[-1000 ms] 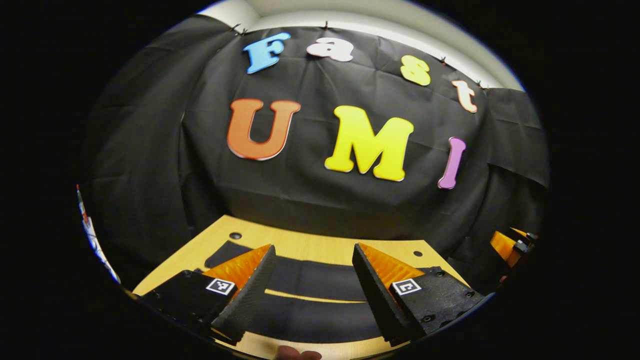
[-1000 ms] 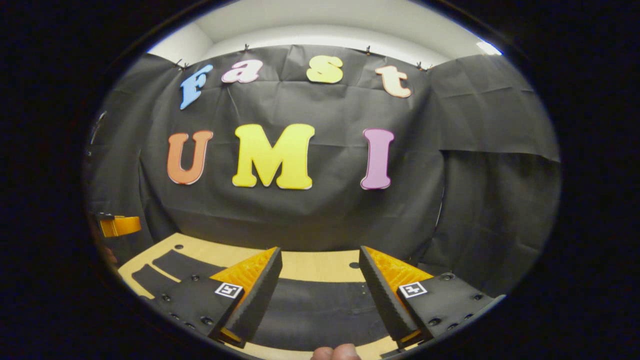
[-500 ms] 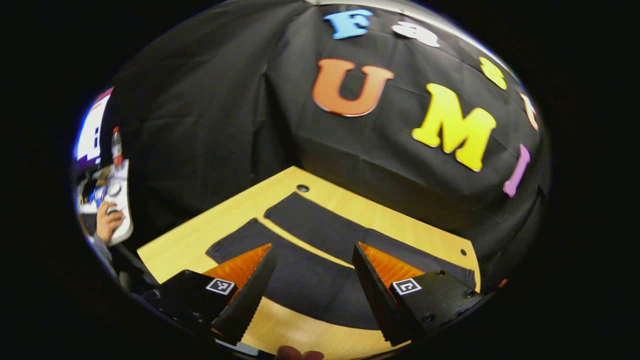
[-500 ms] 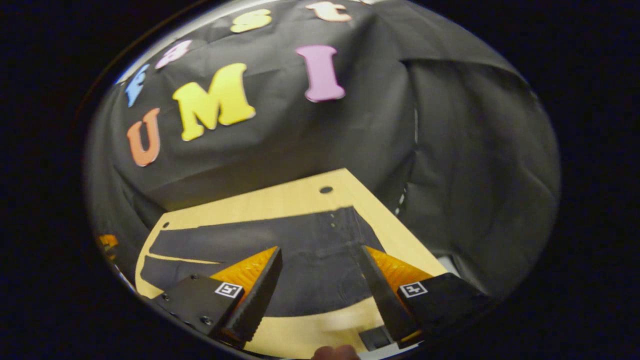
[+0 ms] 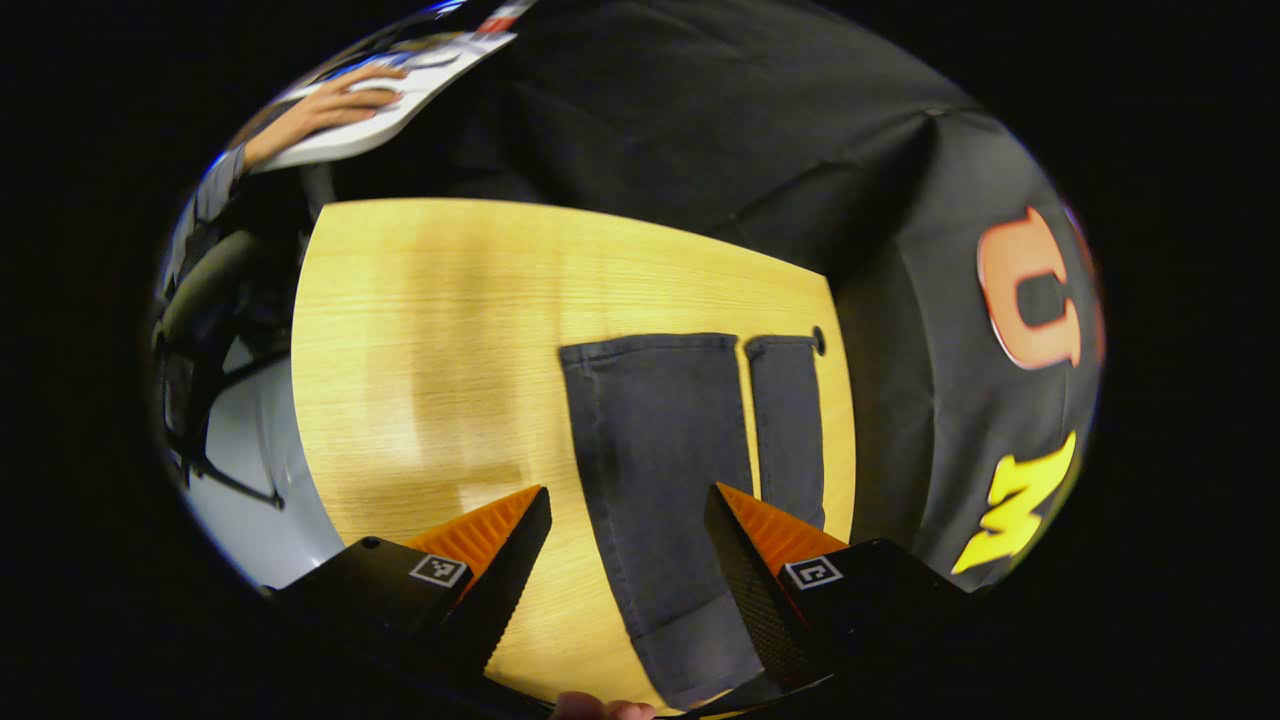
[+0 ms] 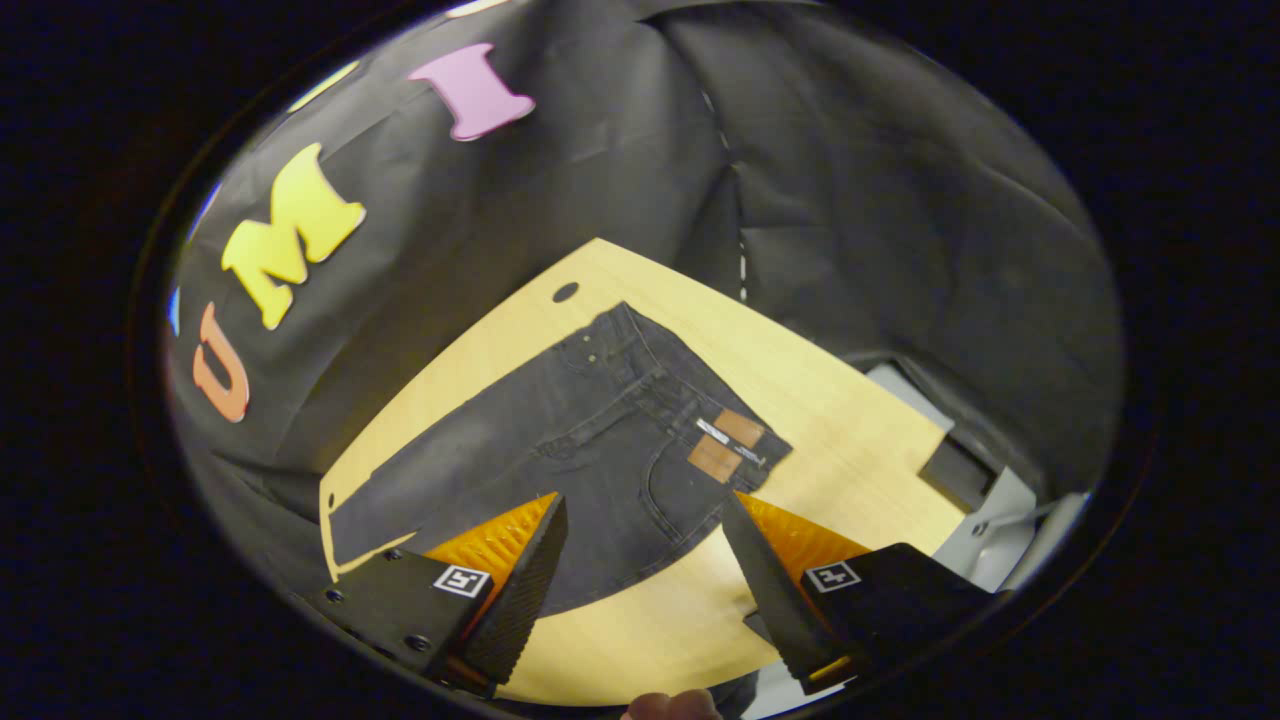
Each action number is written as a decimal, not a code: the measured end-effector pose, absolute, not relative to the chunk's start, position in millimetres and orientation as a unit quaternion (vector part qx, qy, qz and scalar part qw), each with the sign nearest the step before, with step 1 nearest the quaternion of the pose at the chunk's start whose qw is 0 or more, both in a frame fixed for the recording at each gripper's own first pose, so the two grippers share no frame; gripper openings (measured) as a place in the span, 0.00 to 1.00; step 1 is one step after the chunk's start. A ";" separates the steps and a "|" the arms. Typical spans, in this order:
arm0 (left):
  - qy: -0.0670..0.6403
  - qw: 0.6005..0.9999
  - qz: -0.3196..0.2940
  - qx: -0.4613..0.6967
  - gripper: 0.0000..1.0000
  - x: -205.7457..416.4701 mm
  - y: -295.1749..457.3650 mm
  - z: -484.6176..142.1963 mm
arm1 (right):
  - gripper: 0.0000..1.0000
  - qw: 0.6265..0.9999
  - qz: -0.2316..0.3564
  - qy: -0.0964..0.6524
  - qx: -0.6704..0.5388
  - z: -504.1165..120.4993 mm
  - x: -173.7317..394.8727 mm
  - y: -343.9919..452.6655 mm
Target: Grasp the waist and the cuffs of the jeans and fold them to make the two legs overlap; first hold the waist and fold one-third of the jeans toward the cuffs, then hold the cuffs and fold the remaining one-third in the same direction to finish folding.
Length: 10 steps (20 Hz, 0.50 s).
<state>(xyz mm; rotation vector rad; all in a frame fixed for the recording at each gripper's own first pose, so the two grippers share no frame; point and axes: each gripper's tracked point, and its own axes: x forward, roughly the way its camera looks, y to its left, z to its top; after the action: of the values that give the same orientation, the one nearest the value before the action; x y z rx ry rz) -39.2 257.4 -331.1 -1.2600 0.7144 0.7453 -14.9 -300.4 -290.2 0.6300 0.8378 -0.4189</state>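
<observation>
Dark grey jeans lie flat and unfolded on the wooden table. The left gripper view shows the two legs [image 5: 655, 450] side by side, their cuffs at the far end. My left gripper [image 5: 625, 560] hangs open above the nearer leg, with nothing between its fingers. In the right gripper view the waist end of the jeans [image 6: 620, 430] lies spread out, with brown tags [image 6: 728, 442] at the waistband. My right gripper [image 6: 645, 575] is open above the waist's near side, holding nothing.
The wooden table [image 5: 420, 340] has a wide bare stretch left of the legs and small holes near its corners [image 6: 565, 292]. A person's hand [image 5: 330, 100] rests on a white surface beyond the table. Grey equipment [image 6: 990, 520] sits off the table's right edge.
Both grippers have tipped from facing the wall to looking down at the table. The left now faces the leg cuffs, the right the waist. Both stayed open.
</observation>
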 end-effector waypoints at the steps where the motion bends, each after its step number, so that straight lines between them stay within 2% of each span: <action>1: 0.322 0.672 0.339 -0.575 0.99 -34.8 262.8 -334.7 | 0.98 0.835 -0.210 0.404 0.310 -294.6 -16.5 -304.2; 5: 0.330 0.638 0.350 -0.601 0.99 -18.6 295.6 -352.9 | 0.98 0.804 -0.248 0.415 0.346 -298.3 -16.8 -321.8; 9: 0.345 0.624 0.368 -0.597 0.99 -3.1 311.9 -361.7 | 0.98 0.795 -0.259 0.423 0.350 -298.0 -10.6 -329.1; 10: 0.352 0.624 0.374 -0.589 0.99 -0.8 314.5 -363.5 | 0.93 0.795 -0.259 0.425 0.348 -297.6 -8.2 -329.7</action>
<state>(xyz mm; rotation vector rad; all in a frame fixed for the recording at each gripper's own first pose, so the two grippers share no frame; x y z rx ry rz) -0.8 314.5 -363.5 -1.3516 0.8077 0.8578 -8.2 -329.7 -297.6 0.7472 0.9133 -0.5564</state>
